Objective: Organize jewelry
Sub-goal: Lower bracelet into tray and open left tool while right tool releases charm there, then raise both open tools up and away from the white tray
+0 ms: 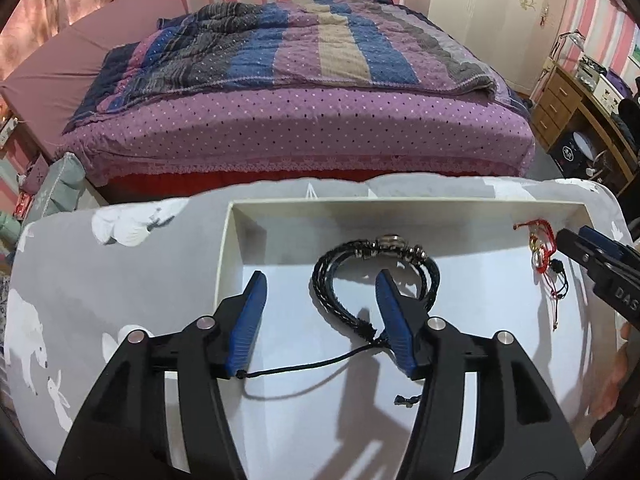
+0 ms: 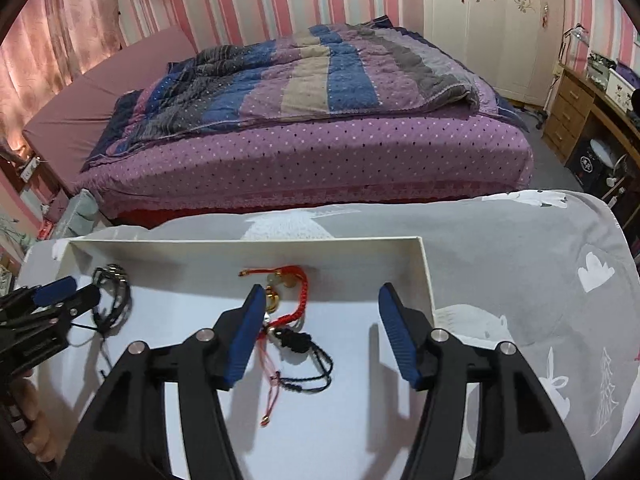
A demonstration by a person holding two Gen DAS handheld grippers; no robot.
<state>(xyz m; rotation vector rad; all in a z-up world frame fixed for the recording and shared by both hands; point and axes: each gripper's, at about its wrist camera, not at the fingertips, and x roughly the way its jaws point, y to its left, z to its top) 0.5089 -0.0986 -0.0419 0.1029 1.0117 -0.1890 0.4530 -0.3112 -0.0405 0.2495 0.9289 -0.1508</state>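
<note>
Bedroom, purple-quilted bed (image 1: 304, 92) behind; grey animal-print cloth (image 1: 120, 264) covers your work surface. White tray (image 1: 400, 202) sits on cloth. Black braided bracelet (image 1: 340, 276) lies inside tray, left part. Red cord bracelet (image 2: 294, 300) with gold charm lies near tray's right end, tangled with thin black cord (image 2: 308, 364). Your left gripper (image 1: 322, 290) jaws apart, gripping nothing; black tail string touches left pad. Your right gripper (image 2: 322, 300) also released. Judgement: both pieces deposited; nothing loose visible on cloth, maybe untangle.
</note>
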